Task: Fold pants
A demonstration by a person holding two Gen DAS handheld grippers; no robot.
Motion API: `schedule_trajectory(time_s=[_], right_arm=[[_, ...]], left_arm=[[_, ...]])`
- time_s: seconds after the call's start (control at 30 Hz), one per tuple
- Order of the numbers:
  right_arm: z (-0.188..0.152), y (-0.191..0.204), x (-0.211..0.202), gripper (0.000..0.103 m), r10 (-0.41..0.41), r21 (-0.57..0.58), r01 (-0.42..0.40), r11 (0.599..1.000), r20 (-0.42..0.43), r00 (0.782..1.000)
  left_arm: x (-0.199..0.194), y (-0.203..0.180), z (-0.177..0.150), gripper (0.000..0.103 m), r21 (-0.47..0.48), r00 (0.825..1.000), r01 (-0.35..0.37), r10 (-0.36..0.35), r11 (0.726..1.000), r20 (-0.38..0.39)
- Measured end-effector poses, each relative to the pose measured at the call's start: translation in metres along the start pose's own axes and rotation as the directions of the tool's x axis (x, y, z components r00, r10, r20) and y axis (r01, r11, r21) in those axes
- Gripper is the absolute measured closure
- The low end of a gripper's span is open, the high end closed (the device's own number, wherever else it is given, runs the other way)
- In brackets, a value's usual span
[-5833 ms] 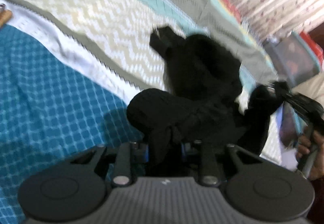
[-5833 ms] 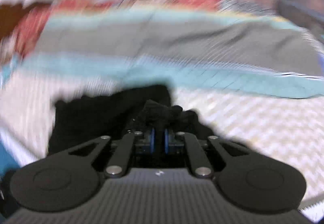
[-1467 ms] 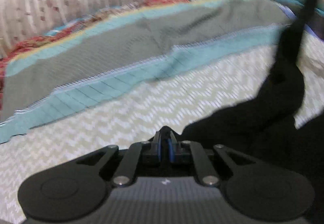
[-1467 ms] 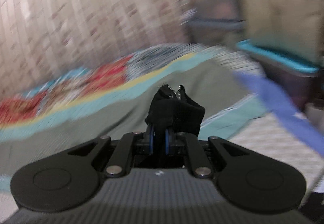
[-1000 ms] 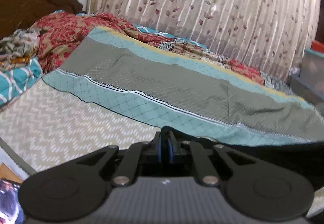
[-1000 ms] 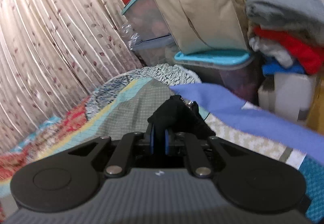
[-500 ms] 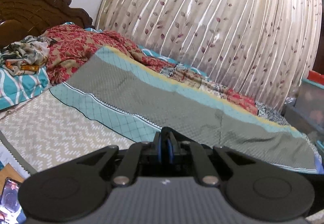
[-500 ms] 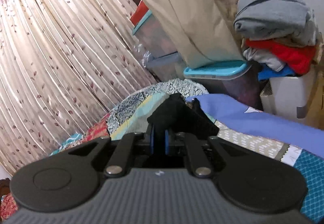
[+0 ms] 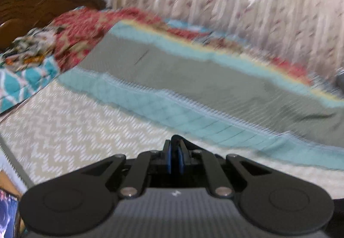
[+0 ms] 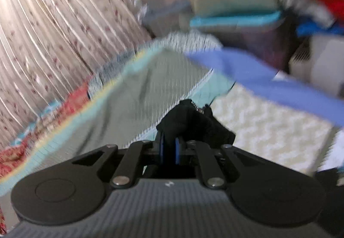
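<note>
Both views have tilted downward toward the bedspread (image 9: 64, 130); left gripper (image 9: 176, 152) and right gripper (image 10: 168, 147) each clamp black pants (image 10: 193, 121).

Both views motion-blurred; pants (image 10: 189, 121) mostly hidden behind right tool (image 10: 168, 149); left tool's (image 9: 175, 157) grip unclear.

Open bedspread (image 9: 71, 130) lies ahead of the left tool (image 9: 176, 157), broad and flat. The headboard (image 9: 32, 7) and heaped cloth (image 9: 32, 53) block the far left, the curtain (image 9: 236, 1) the far side, and stacked bins (image 10: 225, 22) the right.
</note>
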State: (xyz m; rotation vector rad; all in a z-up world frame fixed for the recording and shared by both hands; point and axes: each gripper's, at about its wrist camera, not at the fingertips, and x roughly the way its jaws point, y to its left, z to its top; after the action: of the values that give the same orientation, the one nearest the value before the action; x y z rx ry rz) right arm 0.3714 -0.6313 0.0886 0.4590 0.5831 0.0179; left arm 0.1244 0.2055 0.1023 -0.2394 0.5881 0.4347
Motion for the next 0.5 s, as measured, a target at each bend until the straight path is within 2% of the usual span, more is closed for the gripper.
schedule_trajectory(time_s=[0.03,0.1,0.2,0.27,0.33,0.4,0.47,0.5], right_arm=[[-0.006,0.001,0.018,0.085,0.006,-0.017,-0.006,1.000,-0.031,0.999],[-0.015,-0.001,0.041,0.083,-0.048,-0.024,0.046,0.999,-0.074,0.996],[-0.023,-0.008,0.042,0.069,-0.073,-0.016,0.072,0.997,-0.047,0.996],[-0.021,-0.013,0.039,0.069,-0.101,-0.048,0.098,0.994,-0.045,0.994],[-0.019,-0.021,0.035,0.063,-0.153,-0.057,0.152,0.987,-0.027,0.988],[-0.014,-0.035,0.034,0.063,-0.178,-0.013,0.177,0.984,-0.021,0.984],[-0.016,-0.044,0.034,0.063,-0.172,0.010,0.173,0.985,-0.046,0.984],[-0.018,-0.046,0.036,0.063,-0.172,0.001,0.173,0.985,-0.072,0.982]], left_arm=[[0.009,0.002,-0.004,0.096,-0.014,0.999,-0.020,0.019,1.000,-0.028],[0.015,0.008,-0.010,0.096,-0.044,0.998,-0.035,0.032,0.998,-0.058],[0.011,0.007,-0.017,0.096,-0.007,0.999,-0.033,0.033,0.999,-0.036],[0.012,0.004,-0.020,0.096,0.026,0.998,-0.039,0.040,0.999,-0.037],[0.017,0.002,-0.019,0.095,0.027,0.997,-0.040,0.042,0.999,-0.061],[0.022,0.001,-0.019,0.089,0.019,0.995,-0.044,0.046,0.999,-0.093],[0.024,0.001,-0.019,0.073,0.011,0.989,-0.052,0.053,0.999,-0.136],[0.021,0.003,-0.020,0.071,0.007,0.989,-0.045,0.046,0.999,-0.142]])
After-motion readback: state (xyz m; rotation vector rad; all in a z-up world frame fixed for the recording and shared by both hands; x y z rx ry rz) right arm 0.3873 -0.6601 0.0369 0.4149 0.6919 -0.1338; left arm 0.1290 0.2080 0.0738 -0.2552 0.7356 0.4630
